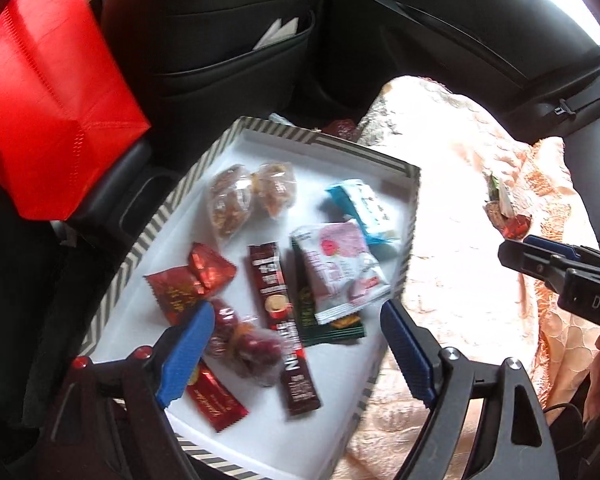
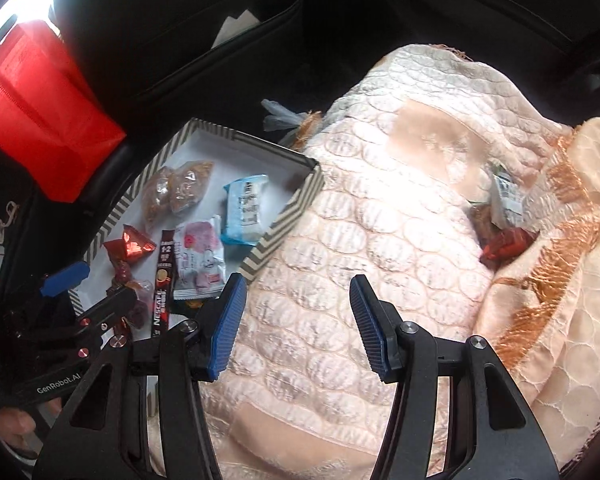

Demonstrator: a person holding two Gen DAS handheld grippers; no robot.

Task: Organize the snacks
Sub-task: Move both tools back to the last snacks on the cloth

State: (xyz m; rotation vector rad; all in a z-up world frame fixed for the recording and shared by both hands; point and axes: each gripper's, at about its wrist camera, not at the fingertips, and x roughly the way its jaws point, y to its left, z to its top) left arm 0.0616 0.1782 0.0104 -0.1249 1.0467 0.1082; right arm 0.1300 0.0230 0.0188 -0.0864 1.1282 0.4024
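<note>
A striped-edged tray (image 1: 236, 136) sits on a car seat, loaded with snacks: two clear packs of nuts (image 1: 230, 200), a blue pack (image 1: 362, 210), a pink-and-white pouch (image 1: 340, 268) lying across a green packet (image 1: 332, 330), and a brown Nescafé stick (image 1: 284, 316) whose lettering reads "NESCAFE" along its length and "1+2" near its top in the right wrist view. Red foil sweets (image 1: 210, 272) lie at the tray's left side, a wrapped pack of dark red fruit (image 1: 252, 350) sits near the front, and a red bar (image 1: 216, 396) with gold script, too blurred to read, lies beside it.

The left gripper (image 1: 296, 354) hangs over the front of the tray, blue pads spread wide, nothing between them; the fruit pack and the coffee stick lie below the gap. The right gripper (image 2: 298, 326) is over a peach quilted blanket (image 2: 360, 220) just right of the tray, jaws apart and empty. More snacks (image 2: 504, 220) lie in a fold of that blanket, well apart from the tray: a red foil piece and a white-labelled pack, print unreadable.

The left gripper's body carries "GenRobot.AI" in the right wrist view; "DAS" shows on the right gripper's body at the frame edge in the left wrist view. A red bag (image 1: 48, 92) stands behind the tray by the dark seatback.
</note>
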